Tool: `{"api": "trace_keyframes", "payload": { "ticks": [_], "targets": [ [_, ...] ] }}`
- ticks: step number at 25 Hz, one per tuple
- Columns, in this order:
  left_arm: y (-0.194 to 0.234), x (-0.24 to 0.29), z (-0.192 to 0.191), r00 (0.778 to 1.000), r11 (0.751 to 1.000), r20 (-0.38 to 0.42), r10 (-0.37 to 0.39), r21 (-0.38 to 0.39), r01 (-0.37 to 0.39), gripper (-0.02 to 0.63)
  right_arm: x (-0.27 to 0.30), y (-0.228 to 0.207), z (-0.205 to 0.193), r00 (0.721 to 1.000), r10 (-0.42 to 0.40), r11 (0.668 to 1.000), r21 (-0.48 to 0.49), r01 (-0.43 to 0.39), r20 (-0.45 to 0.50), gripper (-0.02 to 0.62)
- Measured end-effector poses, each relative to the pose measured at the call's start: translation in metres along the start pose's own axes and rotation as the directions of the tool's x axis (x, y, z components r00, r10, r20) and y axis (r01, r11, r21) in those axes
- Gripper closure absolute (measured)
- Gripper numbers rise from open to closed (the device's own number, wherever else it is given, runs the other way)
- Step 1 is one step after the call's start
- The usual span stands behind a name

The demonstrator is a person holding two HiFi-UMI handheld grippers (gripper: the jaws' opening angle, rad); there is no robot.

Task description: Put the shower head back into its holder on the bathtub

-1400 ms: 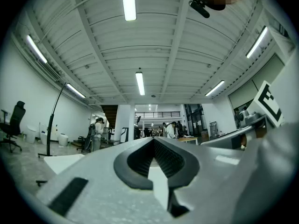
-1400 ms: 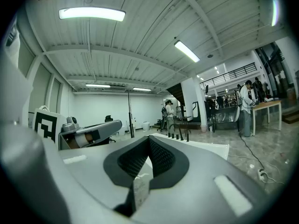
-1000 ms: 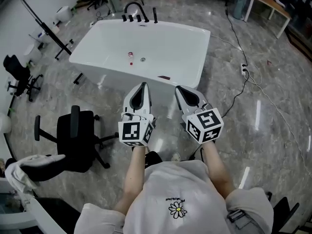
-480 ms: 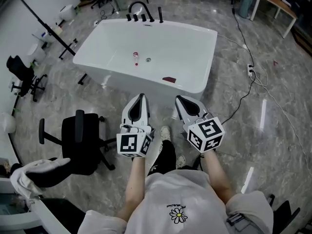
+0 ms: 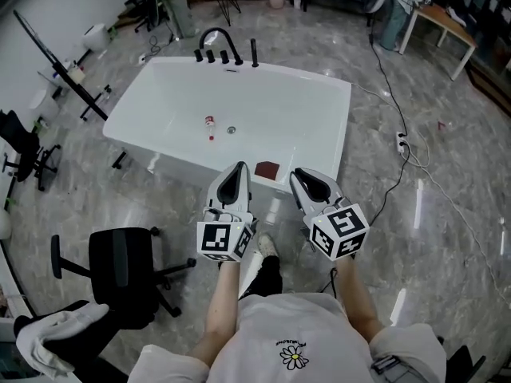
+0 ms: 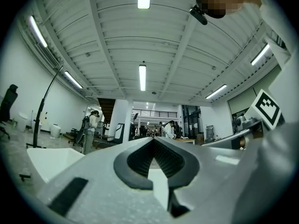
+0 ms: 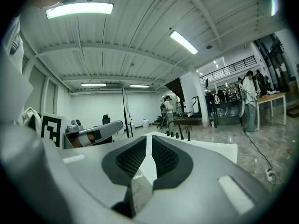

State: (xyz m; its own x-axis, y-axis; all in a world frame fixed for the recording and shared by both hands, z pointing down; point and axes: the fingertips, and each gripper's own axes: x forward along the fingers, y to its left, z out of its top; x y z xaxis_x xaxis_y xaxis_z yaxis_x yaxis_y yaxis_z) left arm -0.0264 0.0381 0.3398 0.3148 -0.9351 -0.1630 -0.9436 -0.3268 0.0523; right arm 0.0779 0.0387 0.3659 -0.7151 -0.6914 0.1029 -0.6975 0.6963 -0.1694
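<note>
- You are facing the white freestanding bathtub (image 5: 184, 161) from its near long edge. The fittings are sitting on its far edge: a black arched spout with knobs (image 5: 211, 55).
- Just beside them is a slim black upright rod (image 5: 254, 52), which I am taking for the shower head. It is too small to tell whether it is seated in its holder.
- Your left gripper (image 5: 237, 167) is clenched and empty. Your right gripper (image 5: 297, 175) is opening its jaws, with only a narrow gap so far and nothing between them.
- Be walking round the tub's right end rather than leaning across, and be minding the black cable (image 5: 391, 62) on the floor.
- Be opening wide before reaching, then gripping the rod's shaft and keeping it upright.
</note>
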Motion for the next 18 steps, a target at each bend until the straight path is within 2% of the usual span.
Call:
{"api": "trace_keyframes", "payload": {
  "ticks": [9,18],
  "targets": [
    [0.103,0.116,0.016,0.998,0.998,0.045,-0.054,-0.008,0.055,0.606,0.142,-0.040,0.044,1.000,-0.004,1.000,-0.014,0.004,-0.018,0.537],
    [0.161,0.165,0.024,0.997,1.000,0.069,-0.026,0.001,0.026,0.606,0.219,-0.060,0.052,0.997,0.031,0.999,-0.021,-0.032,-0.065,0.525]
  ]
}}
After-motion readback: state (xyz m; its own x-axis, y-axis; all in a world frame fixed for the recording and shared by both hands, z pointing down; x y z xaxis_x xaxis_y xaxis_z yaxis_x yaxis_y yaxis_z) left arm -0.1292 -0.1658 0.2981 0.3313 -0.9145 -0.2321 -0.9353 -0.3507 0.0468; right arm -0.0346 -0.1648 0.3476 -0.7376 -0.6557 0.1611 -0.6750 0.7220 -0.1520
